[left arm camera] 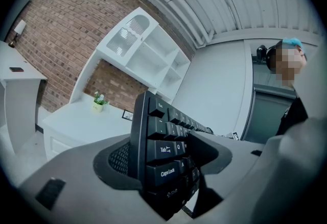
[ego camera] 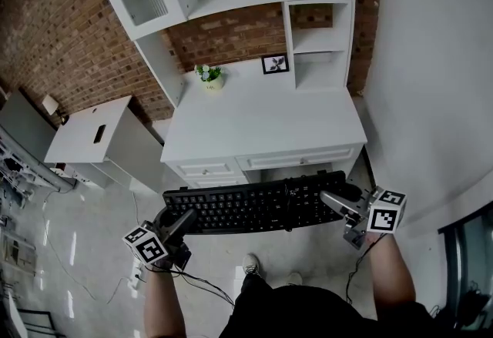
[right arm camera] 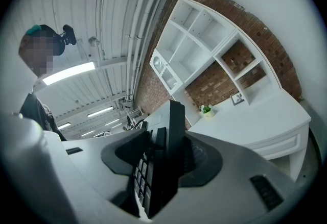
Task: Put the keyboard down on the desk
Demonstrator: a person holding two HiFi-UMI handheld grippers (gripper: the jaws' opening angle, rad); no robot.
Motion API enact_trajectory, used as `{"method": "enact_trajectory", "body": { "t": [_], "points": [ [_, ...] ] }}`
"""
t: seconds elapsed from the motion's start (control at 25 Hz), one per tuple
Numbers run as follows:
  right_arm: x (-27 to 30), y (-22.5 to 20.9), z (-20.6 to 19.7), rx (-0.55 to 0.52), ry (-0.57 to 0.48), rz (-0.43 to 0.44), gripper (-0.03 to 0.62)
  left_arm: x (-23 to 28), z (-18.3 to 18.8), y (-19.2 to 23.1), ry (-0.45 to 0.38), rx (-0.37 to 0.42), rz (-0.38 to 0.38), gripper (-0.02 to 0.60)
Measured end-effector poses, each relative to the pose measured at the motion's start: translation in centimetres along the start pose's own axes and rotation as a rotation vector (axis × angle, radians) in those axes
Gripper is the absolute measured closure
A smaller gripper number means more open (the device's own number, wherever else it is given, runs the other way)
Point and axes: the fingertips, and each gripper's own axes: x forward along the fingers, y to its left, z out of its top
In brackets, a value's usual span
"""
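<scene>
The left gripper (left arm camera: 164, 163) grips one end of a black plastic computer keyboard (left arm camera: 159, 131) at lower centre, with a grey jaw closed on each face and the Esc, Tab and Caps Lock keys showing. At left, a white wooden desk (left arm camera: 71, 122) with a shelved hutch holds a small potted plant (left arm camera: 98, 100) against a red brick wall (left arm camera: 56, 29).
</scene>
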Motion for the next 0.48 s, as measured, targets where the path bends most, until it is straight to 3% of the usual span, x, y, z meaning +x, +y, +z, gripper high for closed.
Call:
{"method": "enact_trajectory", "body": {
  "t": [0.48],
  "points": [
    [0.8,-0.9,0.5,-0.014,-0.011,-0.017,0.391,1.5,0.2,1.5,0.001,-0.004,-0.016,0.265]
  ]
}}
